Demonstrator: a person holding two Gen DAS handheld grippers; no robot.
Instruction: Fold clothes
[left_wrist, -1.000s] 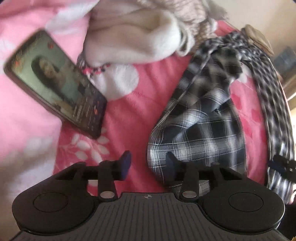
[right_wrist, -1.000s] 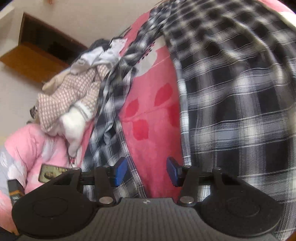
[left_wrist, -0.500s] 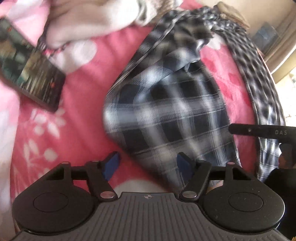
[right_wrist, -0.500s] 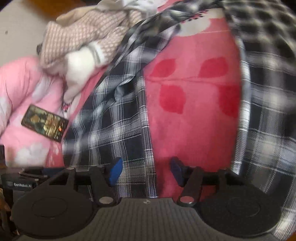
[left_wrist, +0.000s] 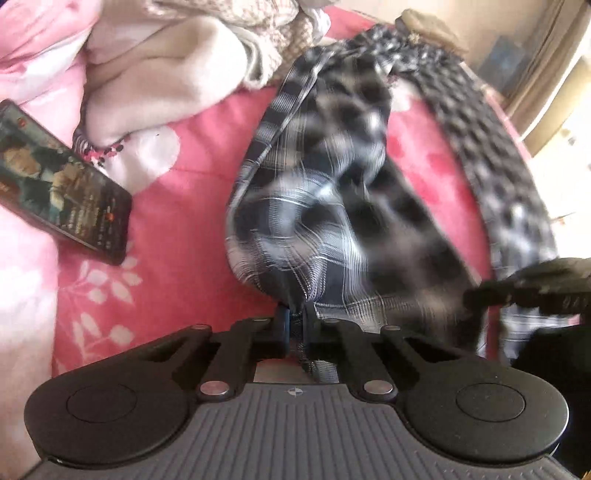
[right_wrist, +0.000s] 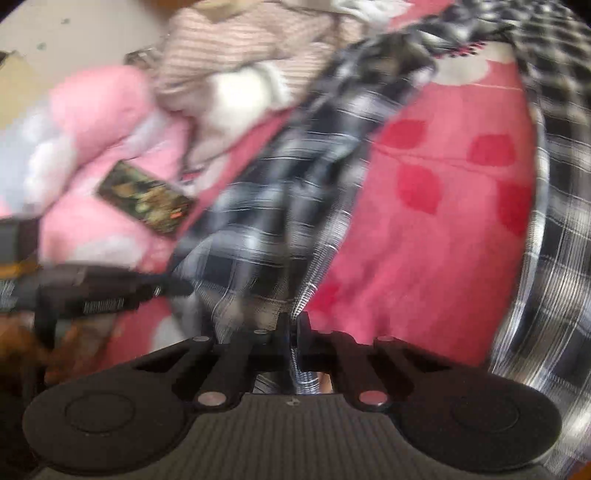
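A black-and-white plaid shirt (left_wrist: 325, 206) lies rumpled on a pink bedspread (left_wrist: 177, 236). My left gripper (left_wrist: 294, 325) is shut on the near edge of one plaid part, likely a sleeve. In the right wrist view the same plaid shirt (right_wrist: 280, 206) runs from the top right down to my right gripper (right_wrist: 293, 328), which is shut on its hem. The shirt's wider body (right_wrist: 554, 236) spreads along the right edge. Each gripper shows in the other's view: the right one (left_wrist: 528, 288) at the right, the left one (right_wrist: 110, 291) at the left. Both views are motion-blurred.
A phone (left_wrist: 55, 192) with a lit screen lies on the bedspread to the left, also seen as the phone (right_wrist: 146, 197) in the right view. A heap of cream and beige knitted clothes (left_wrist: 177, 62) sits beyond it. A wall and furniture (left_wrist: 546, 66) lie past the bed's far right.
Both grippers were open a second ago and have now shut on the plaid shirt. They moved in toward its near edge, and the fabric is bunching and lifting.
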